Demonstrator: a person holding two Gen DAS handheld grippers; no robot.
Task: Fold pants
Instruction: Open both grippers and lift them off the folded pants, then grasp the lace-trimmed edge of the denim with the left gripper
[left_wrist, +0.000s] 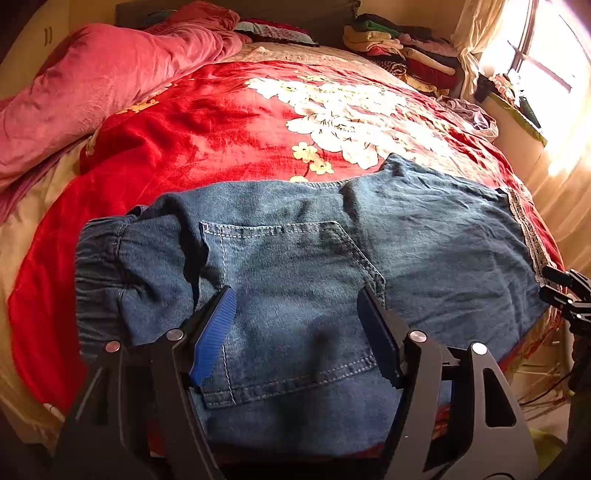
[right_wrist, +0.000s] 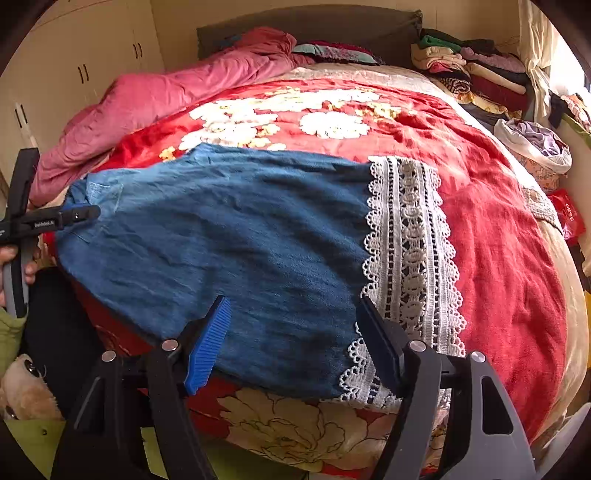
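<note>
Little writing could be read: small white lettering on the black body of the left gripper, seen from the right wrist view, was too blurred to make out, and a red packet at the bed's right edge bore pale characters, also illegible.

The jeans lay flat across the near part of a bed, on a red blanket printed with white flowers. A pink quilt was bunched along the left side, and folded clothes were stacked at the far right corner beside a curtain and a bright window. Cream cupboards stood left of the bed.

The left view showed the elastic waistband and a stitched back pocket. The left gripper stood wide over that pocket, nothing pinched between its blue pads.

Only the right view showed the white lace hem of the leg, a hand on the left gripper's handle, and a plush toy below. The right gripper was likewise spread wide, poised above the denim beside the lace, gripping nothing.
</note>
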